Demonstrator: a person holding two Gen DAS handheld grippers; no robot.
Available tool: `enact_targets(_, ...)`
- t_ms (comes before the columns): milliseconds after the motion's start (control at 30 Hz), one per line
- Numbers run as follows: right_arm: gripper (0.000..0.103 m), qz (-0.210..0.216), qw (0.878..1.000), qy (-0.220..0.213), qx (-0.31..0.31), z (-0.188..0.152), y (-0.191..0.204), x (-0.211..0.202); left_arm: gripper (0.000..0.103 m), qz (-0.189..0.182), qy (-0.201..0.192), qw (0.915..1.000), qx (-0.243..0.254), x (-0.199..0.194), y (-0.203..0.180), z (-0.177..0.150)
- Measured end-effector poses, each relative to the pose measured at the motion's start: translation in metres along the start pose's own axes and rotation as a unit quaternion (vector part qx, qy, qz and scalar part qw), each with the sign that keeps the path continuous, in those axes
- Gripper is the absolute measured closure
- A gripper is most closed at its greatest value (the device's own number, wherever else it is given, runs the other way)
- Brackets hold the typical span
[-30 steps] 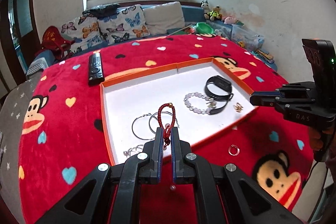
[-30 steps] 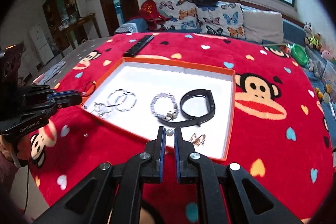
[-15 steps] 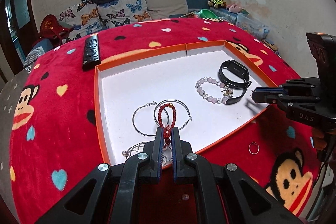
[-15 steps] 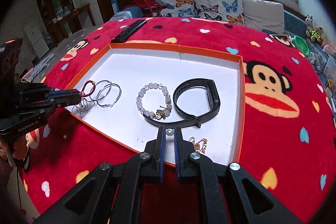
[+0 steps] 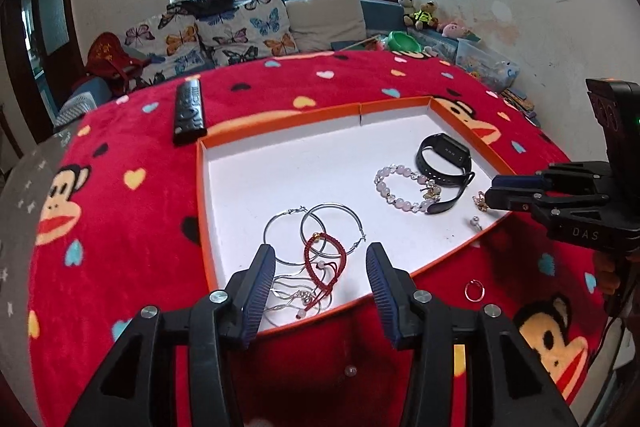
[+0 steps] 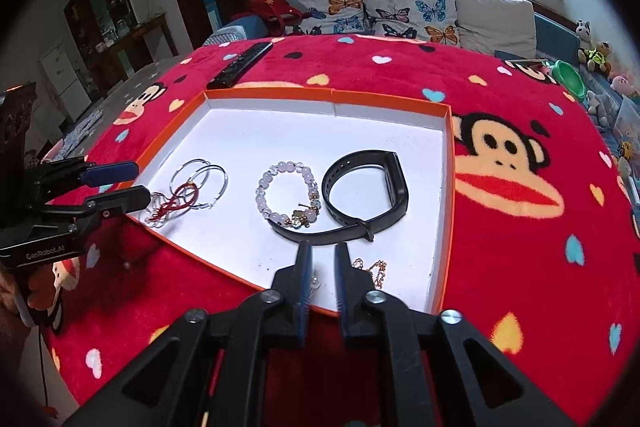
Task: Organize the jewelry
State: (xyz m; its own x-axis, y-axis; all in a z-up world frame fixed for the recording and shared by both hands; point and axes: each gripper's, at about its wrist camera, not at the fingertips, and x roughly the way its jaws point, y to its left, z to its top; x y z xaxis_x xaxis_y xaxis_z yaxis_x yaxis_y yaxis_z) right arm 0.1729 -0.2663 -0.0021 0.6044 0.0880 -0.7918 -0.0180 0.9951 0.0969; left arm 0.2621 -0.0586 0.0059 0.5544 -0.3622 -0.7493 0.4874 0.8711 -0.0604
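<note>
- While its jaws are opening, the left gripper hangs over the near corner of the orange-rimmed tray; the red cord bracelet lies loose on the white floor between the fingers, touched by neither pad, across the hoop earrings and a silver chain.
- Only the left view shows what lies outside the tray on the red blanket — a small ring beyond the near rim and a pearl bead just ahead of the gripper's frame.
- From the right view, the right gripper also has its jaws opening, with a narrow gap; a small pearl sits on the tray floor by the left finger, not pinched.
- That view shows the gold chain beside its right finger, plus the bead bracelet touching the black wristband — both inside the tray.
- A remote control rests on the blanket just behind the tray.
</note>
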Motion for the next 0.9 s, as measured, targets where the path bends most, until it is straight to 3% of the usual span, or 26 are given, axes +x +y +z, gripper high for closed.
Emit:
enact_targets(67,0.069,-0.004,1.000,-0.010,-0.005,0.000,0.004,-0.007,0.052,0.007,-0.006,0.9999,0.004,-0.012,-0.002,-0.003)
enact_targets(400,0.069,0.010,0.999,-0.015,-0.037,-0.019,0.030,-0.031,0.052,0.017,0.001,0.9998,0.004,-0.054,-0.012,-0.044)
enact_targets(600,0.069,0.037,0.998,0.005,-0.046,-0.040,0.046,-0.026,0.052,0.007,0.016,0.9997,-0.015,-0.053,-0.012,-0.072)
enact_targets(900,0.069,0.035,0.997,0.030,-0.063,-0.047,0.061,0.000,0.052,-0.003,0.029,0.9991,-0.029,-0.040,-0.007,-0.088)
